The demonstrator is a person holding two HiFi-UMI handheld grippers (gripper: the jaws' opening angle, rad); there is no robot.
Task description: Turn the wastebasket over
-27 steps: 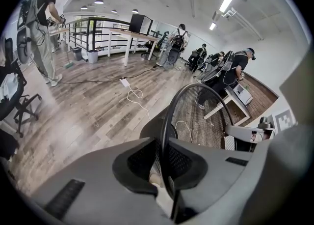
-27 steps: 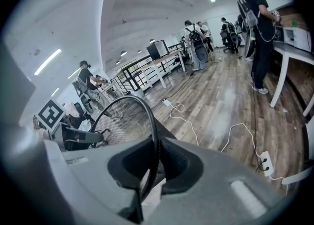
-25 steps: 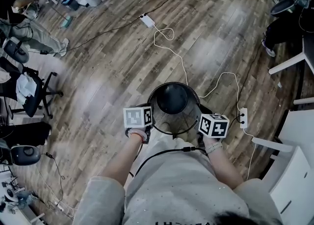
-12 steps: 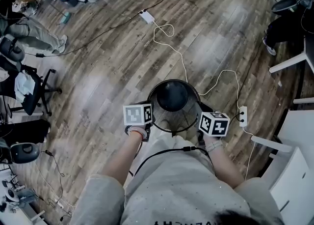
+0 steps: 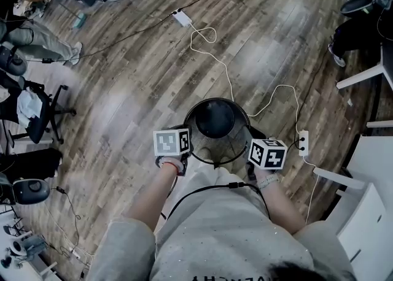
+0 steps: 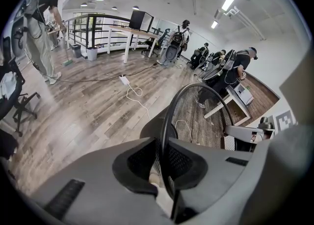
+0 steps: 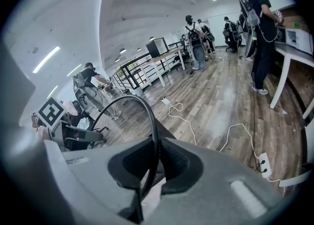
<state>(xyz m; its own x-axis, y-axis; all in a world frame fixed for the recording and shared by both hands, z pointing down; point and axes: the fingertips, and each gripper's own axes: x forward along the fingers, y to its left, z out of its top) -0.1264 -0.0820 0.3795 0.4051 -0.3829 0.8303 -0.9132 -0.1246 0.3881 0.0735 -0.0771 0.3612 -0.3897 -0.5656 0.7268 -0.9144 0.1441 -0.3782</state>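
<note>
The black wire-mesh wastebasket [image 5: 216, 146] hangs in front of the person's body, its opening facing up toward the head view and its dark solid bottom [image 5: 215, 119] showing inside. My left gripper [image 5: 185, 149] is shut on the left side of the round rim [image 6: 168, 116]; the wire passes between its jaws. My right gripper [image 5: 251, 150] is shut on the right side of the same rim [image 7: 155, 121]. Each gripper view looks across the mesh at the other gripper's marker cube. Whether the basket touches the floor I cannot tell.
On the wooden floor, a white cable [image 5: 228, 77] runs from a power strip [image 5: 180, 18] to a second strip [image 5: 303, 145] right of the basket. Office chairs [image 5: 37, 114] stand at left, white furniture [image 5: 368, 212] at right. People stand at the room's edges [image 7: 261, 27].
</note>
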